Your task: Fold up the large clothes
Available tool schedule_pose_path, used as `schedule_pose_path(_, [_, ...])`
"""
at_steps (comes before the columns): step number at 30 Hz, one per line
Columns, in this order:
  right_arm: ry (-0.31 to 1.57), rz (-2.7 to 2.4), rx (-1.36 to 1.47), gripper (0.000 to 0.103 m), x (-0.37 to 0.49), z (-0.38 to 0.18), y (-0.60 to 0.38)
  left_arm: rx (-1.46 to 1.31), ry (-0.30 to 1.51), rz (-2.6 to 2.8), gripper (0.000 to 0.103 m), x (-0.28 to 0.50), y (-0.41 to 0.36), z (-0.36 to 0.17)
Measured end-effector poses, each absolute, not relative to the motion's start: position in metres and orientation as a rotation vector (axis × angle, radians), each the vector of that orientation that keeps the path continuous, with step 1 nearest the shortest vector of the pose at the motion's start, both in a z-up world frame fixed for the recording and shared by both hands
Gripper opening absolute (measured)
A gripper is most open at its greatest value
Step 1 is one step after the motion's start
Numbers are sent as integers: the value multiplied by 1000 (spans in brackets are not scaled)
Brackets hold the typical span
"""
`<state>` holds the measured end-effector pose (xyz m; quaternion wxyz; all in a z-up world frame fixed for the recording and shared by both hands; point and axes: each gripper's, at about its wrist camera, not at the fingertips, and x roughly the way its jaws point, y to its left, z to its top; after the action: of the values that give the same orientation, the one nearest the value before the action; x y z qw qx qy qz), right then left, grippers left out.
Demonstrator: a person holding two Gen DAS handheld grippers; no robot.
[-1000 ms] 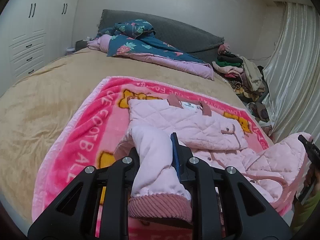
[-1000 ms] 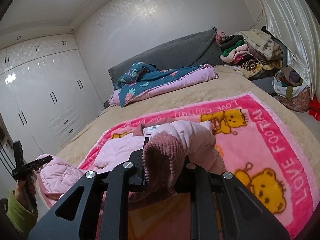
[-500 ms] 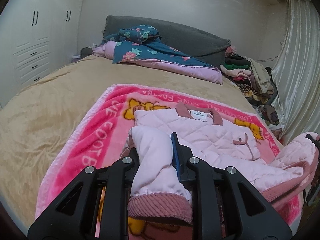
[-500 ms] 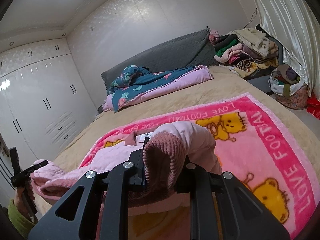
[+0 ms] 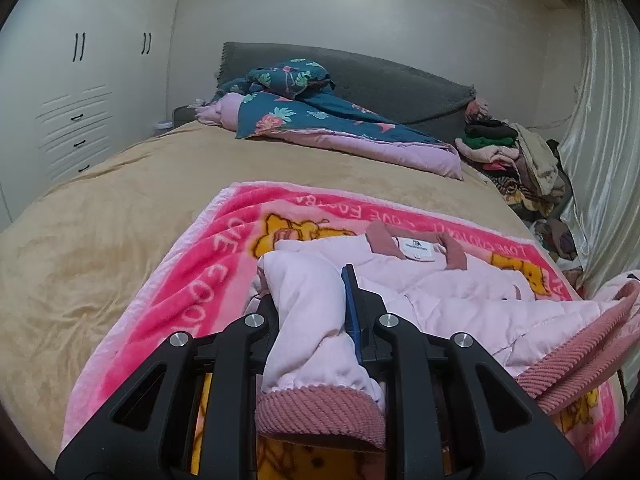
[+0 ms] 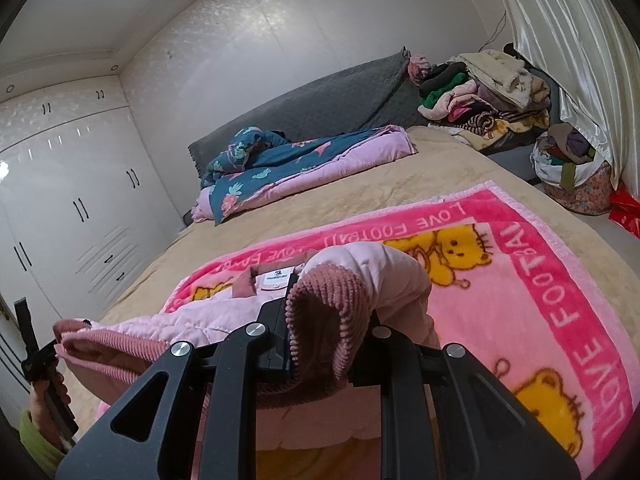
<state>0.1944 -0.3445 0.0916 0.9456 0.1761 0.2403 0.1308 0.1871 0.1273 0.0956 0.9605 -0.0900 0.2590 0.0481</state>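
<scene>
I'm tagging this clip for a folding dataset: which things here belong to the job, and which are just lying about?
In the job:
- pink quilted jacket
- left gripper, shut on one sleeve cuff
- right gripper, shut on the other cuff
- pink bear blanket under the jacket

Lying about:
- teal floral quilt
- pile of clothes beside the bed
- wardrobe
- curtain
</scene>
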Motion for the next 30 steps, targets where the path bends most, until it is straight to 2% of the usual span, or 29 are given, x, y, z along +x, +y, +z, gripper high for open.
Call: schedule_pose_path(30, [597, 208, 418, 19, 282, 66, -340, -226, 531, 149, 14, 258, 132, 62])
